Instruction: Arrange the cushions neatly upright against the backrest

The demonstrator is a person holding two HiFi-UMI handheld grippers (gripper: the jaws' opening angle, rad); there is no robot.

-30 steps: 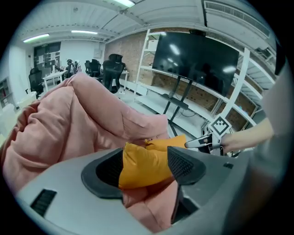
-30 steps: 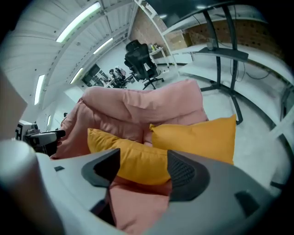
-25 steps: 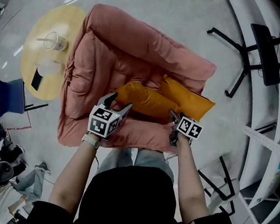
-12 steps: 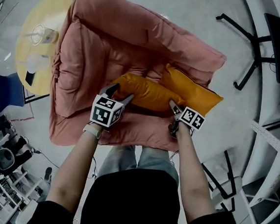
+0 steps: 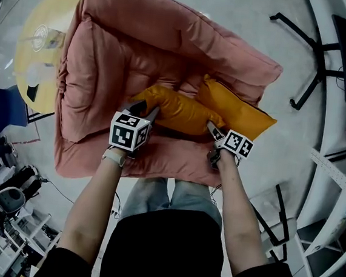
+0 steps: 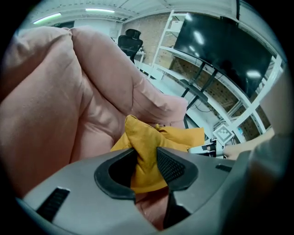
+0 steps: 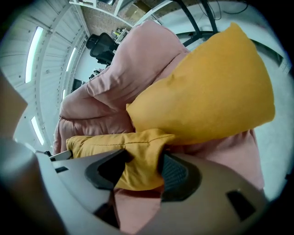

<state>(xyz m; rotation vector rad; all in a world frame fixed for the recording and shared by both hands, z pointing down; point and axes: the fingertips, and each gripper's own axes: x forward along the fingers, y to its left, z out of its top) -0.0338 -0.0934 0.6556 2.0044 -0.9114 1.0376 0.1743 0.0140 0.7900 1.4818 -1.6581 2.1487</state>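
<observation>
Head view, items listed left to right.

1. Round yellow table [image 5: 30, 36], off the armchair's left side; not involved.
2. Pink armchair [image 5: 102, 55], padded, with the backrest on the far side from the person; it carries both cushions.
3. Left gripper [image 5: 145, 109]. Its jaws have just been closing and now pinch the left corner of the near cushion [image 5: 175, 111]. The left gripper view shows orange fabric bunched between the pads [image 6: 171, 166].
4. Near cushion, orange, lying flat and slumped across the seat just behind its front edge. It is taken by both end corners, probably so it lifts level and can be stood up in one move.
5. Right gripper [image 5: 212, 131]. Its jaws have also just been closing and are clamped on that cushion's right corner; the right gripper view shows the folded corner [image 7: 138, 158] squeezed between them.
6. Second cushion [image 5: 236, 110], orange, propped tilted in the seat's far right corner against the armrest and touching the near cushion. It is not square to the backrest.

Status: the grasp looks complete; neither cushion stands upright yet.
</observation>
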